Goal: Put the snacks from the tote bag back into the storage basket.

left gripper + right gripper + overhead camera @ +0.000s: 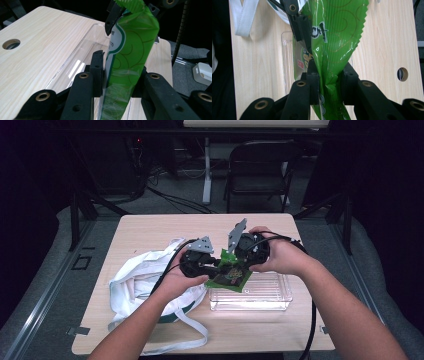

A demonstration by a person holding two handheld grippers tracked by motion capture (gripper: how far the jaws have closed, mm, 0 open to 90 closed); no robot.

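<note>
A green snack packet hangs in the air over the left end of a clear plastic tray. My left gripper is shut on the packet from the left. My right gripper is shut on it from the upper right. In the left gripper view the packet stands pinched between the black jaws, with the other gripper's jaw on its top edge. In the right gripper view the packet is crumpled between the pads, its serrated edge pointing up, and the tray lies below.
A white cloth bag with long straps lies on the table's left half, under the left forearm. The wooden table has a round hole in it. A folding chair stands behind the table.
</note>
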